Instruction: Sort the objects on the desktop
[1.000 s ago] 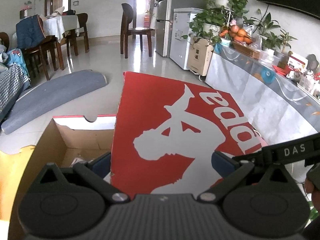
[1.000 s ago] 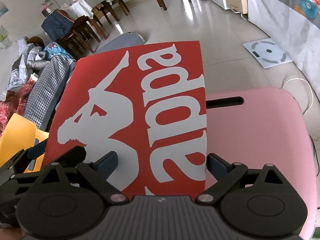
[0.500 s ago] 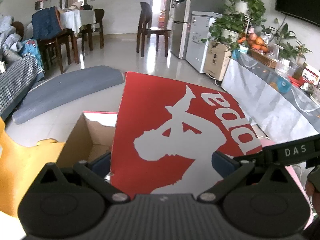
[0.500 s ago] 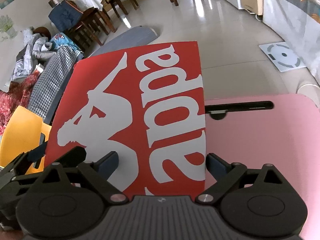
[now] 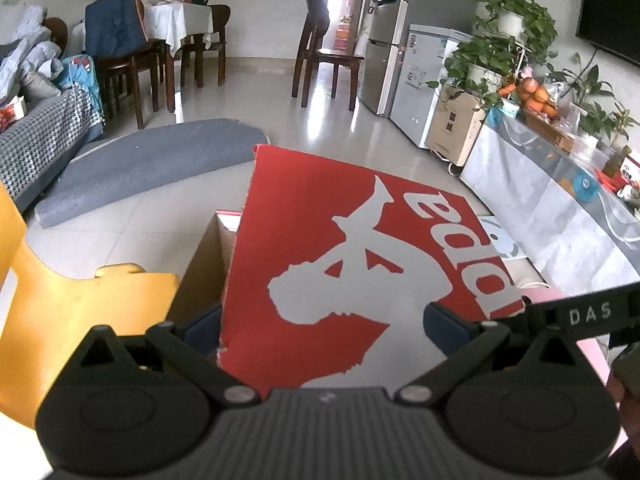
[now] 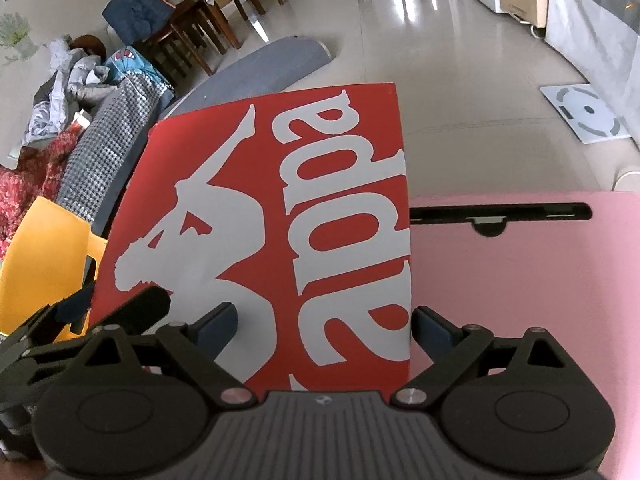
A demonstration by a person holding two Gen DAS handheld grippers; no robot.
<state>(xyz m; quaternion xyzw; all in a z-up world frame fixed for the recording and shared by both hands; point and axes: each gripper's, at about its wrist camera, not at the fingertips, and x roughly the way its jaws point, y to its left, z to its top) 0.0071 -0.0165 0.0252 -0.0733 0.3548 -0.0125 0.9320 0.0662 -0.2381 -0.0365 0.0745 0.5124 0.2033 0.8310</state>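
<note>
I see the big red lid [image 5: 320, 280] filling the middle of both views, and both my grippers sit at its near edge. My left gripper [image 5: 322, 326] has its two blue fingers spread wide, one at each side of the lid, and I cannot tell if they squeeze it or just sit beside it. My right gripper [image 6: 324, 322] is spread wide too, with one finger over the lid's white picture and one just past its right edge, so I cannot tell its hold either. In the left view the lid tilts up over the brown open box [image 5: 208, 264], which peeks out at its left edge. In the right view the lid's right edge runs along the pink table [image 6: 520, 280], which has lots of bare room at the right of the frame. A yellow chair [image 5: 60, 320] sits close at the lower left of the left view. Past the lid's far edge the shiny floor [image 5: 340, 128] is wide open up to the gray mat [image 5: 140, 168]. Compared with a second ago, I see less of the box's inside now, more of the yellow chair, and more of the room above.
</note>
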